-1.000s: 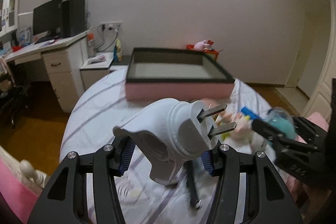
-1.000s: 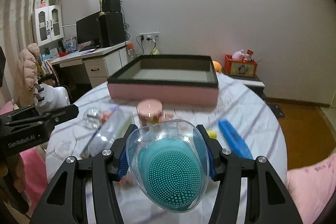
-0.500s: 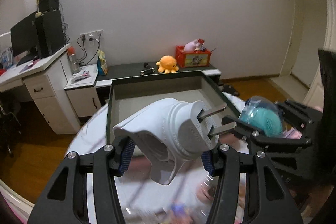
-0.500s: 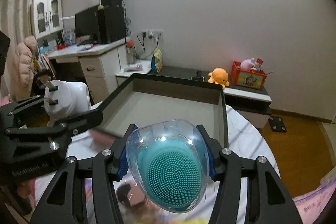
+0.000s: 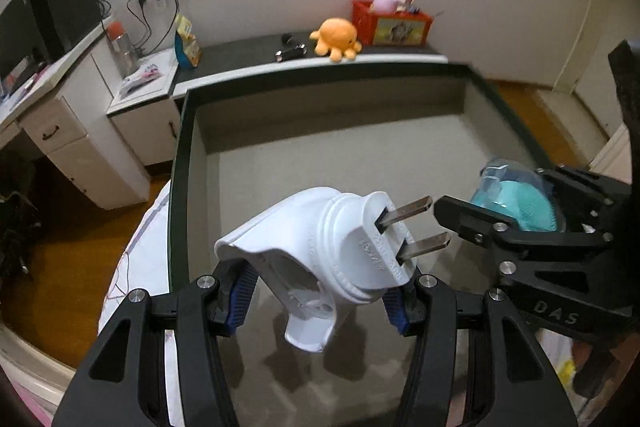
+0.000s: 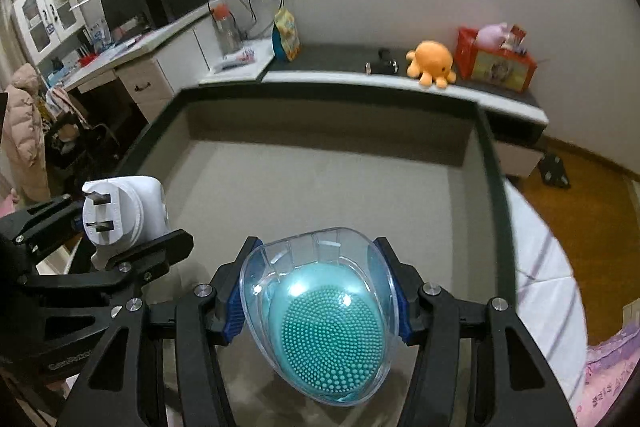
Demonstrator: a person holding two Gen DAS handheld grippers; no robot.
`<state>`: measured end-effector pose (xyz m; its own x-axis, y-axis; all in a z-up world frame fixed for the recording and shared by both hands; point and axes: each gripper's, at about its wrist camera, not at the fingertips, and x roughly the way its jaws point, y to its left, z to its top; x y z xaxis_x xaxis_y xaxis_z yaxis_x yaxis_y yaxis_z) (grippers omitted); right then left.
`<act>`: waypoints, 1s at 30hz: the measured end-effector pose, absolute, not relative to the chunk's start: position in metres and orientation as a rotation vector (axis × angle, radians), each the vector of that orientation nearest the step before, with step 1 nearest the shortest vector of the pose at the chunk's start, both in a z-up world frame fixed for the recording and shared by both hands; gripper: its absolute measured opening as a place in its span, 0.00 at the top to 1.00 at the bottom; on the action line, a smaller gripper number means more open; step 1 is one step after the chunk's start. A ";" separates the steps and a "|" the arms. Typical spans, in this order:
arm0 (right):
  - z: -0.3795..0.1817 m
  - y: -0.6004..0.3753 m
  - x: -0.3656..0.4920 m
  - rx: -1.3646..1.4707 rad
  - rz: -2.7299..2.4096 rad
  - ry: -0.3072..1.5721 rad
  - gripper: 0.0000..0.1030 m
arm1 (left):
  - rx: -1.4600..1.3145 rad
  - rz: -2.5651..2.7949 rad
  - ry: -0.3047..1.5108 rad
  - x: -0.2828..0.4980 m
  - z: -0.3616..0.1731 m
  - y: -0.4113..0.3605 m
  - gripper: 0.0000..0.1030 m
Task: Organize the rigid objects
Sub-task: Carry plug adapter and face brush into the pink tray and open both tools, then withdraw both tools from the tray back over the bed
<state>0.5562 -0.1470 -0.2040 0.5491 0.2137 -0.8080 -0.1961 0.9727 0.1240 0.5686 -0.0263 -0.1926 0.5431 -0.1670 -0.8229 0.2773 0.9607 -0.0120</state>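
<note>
Grey-lined tray (image 5: 360,155) below, empty (dark rim).
Left gripper (image 5: 320,301) clamped on white plug (image 5: 332,247); right gripper (image 6: 320,301) clamped on teal brush (image 6: 324,319).

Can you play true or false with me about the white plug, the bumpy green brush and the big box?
1. The left gripper is squeezing a white plug. True.
2. The right gripper has nothing in it. False: it is clamped on a teal brush in a clear case.
3. The big box is already full of things. False: the part of its grey floor that shows has nothing on it.
4. An orange octopus toy sits on the shelf behind the box. True.
5. The plug's two metal prongs are bent down into the box. False: they stick out straight, toward the right gripper.
</note>
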 end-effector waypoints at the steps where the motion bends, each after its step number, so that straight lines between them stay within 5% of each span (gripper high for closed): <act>1: -0.208 -0.148 0.558 0.019 0.240 0.972 0.44 | 0.129 -0.261 0.976 0.570 -0.197 -0.028 0.47; 7: -0.213 -0.149 0.558 0.036 0.236 0.970 0.44 | 0.151 -0.223 0.964 0.563 -0.203 -0.029 0.42; 10: -0.206 -0.152 0.555 0.040 0.231 0.945 0.41 | 0.130 -0.201 0.940 0.560 -0.199 -0.022 0.28; 14: -0.183 -0.157 0.543 0.034 0.213 0.884 0.22 | 0.098 -0.215 0.867 0.538 -0.174 -0.012 0.19; 21: -0.121 -0.161 0.470 0.037 0.249 0.695 0.19 | 0.080 -0.165 0.600 0.449 -0.111 0.011 0.00; 27: -0.092 -0.155 0.380 -0.001 0.258 0.531 0.16 | 0.059 -0.107 0.405 0.347 -0.082 0.031 0.00; 28: -0.089 -0.154 0.362 0.002 0.254 0.502 0.13 | 0.063 -0.112 0.399 0.337 -0.081 0.031 0.00; 29: -0.087 -0.154 0.350 0.005 0.254 0.485 0.00 | 0.066 -0.131 0.397 0.323 -0.080 0.031 0.01; 30: -0.086 -0.154 0.335 0.010 0.260 0.466 0.00 | 0.053 -0.148 0.397 0.308 -0.080 0.032 0.00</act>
